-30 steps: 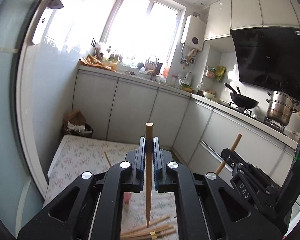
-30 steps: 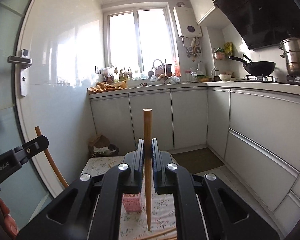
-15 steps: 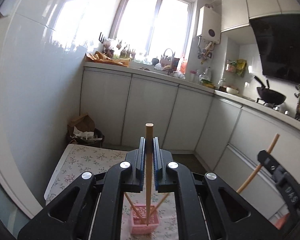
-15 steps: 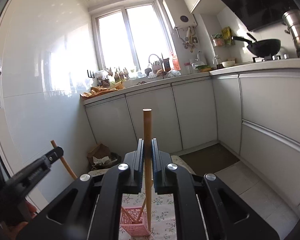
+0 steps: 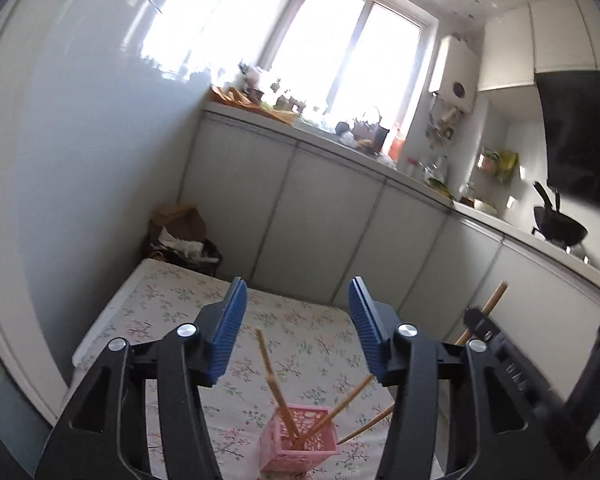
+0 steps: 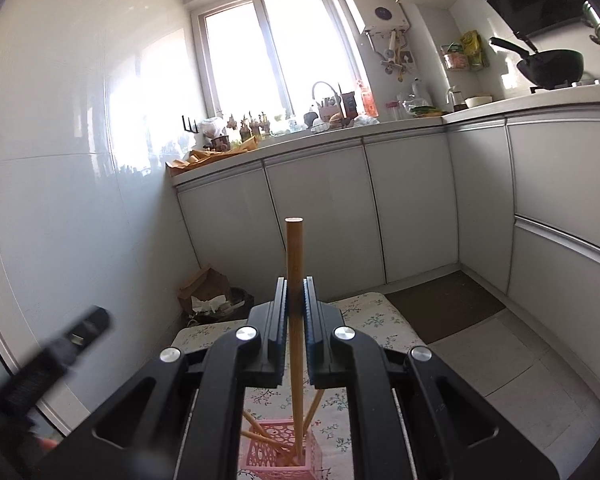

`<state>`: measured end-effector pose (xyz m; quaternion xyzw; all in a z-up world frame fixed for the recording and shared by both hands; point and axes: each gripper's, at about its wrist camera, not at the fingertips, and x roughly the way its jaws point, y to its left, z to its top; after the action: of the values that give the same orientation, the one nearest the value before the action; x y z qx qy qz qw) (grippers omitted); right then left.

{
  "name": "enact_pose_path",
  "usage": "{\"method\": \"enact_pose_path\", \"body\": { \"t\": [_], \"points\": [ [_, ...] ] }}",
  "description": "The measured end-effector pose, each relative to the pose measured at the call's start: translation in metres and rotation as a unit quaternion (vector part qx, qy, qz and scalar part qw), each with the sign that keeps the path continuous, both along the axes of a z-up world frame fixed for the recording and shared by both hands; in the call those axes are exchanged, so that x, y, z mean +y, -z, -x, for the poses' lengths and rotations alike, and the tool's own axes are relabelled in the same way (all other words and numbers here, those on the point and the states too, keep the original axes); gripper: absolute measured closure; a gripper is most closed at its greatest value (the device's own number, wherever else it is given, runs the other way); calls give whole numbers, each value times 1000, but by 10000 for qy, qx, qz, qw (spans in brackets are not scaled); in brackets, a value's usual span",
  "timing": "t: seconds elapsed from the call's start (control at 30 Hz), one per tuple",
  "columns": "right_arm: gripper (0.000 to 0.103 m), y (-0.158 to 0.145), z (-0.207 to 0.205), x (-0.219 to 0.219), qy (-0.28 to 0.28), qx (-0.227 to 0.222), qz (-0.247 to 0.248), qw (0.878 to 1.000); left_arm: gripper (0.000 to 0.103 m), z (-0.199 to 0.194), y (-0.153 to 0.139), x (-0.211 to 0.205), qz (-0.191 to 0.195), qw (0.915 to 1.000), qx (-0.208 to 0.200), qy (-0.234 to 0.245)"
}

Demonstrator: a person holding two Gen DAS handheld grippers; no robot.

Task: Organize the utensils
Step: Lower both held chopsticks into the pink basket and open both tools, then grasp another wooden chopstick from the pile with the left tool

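Observation:
A small pink lattice basket stands on the floral-cloth table and holds several wooden chopsticks leaning apart. My left gripper is open and empty above the basket. My right gripper is shut on an upright wooden chopstick whose lower end reaches into the pink basket. The right gripper also shows at the right edge of the left wrist view, its chopstick sticking up. The left gripper shows blurred at the left of the right wrist view.
White base cabinets run behind and to the right of the table. A rubbish bin with a paper bag stands at the far left corner. A wok sits on the stove. A white tiled wall is on the left.
My left gripper has opened and let its chopstick drop into the pink basket. My right gripper has lowered its chopstick's tip into the basket, still shut on it.

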<state>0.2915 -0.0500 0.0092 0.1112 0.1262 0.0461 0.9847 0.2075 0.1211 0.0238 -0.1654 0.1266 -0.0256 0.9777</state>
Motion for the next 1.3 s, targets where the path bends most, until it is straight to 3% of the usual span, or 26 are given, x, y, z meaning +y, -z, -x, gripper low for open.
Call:
{"method": "enact_pose_path", "body": {
  "t": [0.13, 0.37, 0.43, 0.5, 0.57, 0.63, 0.8, 0.9, 1.03, 1.17, 1.3],
  "points": [
    [95, 10, -9, 14, 12, -67, 49, 10000, 47, 12, -11, 28, 226, 9993, -167, -255],
    [91, 41, -21, 37, -1, 135, 193, 9997, 47, 12, -10, 49, 315, 9989, 7, -357],
    [77, 53, -26, 46, -31, 326, 306, 9990, 47, 16, -13, 52, 328, 9987, -46, -386],
    [77, 59, -26, 53, -25, 452, 467, 9979, 47, 21, -18, 54, 265, 9988, -81, -404],
    [70, 57, -20, 54, -23, 440, 492, 9978, 41, 25, -21, 56, 247, 9987, -97, -440],
    [50, 48, -7, 52, 91, 325, 519, 9981, 35, 28, -24, 57, 219, 9985, -82, -487],
    [28, 18, 27, 41, 504, 122, 741, 9959, 33, 37, -27, 51, 82, 9988, -2, -485],
    [14, 6, 50, 27, 849, 152, 847, 9927, 23, 46, -24, 43, -42, 9989, 89, -455],
    [7, 5, 76, 7, 1060, 414, 990, 9886, 19, 56, -11, 22, -313, 9984, 450, -142],
    [7, 20, 112, -16, 1205, 749, 1075, 9840, 9, 70, 9, -6, -680, 9947, 750, 183],
    [6, 42, 144, -36, 1270, 1157, 1210, 9777, 9, 78, 38, -38, -929, 9844, 1273, 778]
  ]
}}
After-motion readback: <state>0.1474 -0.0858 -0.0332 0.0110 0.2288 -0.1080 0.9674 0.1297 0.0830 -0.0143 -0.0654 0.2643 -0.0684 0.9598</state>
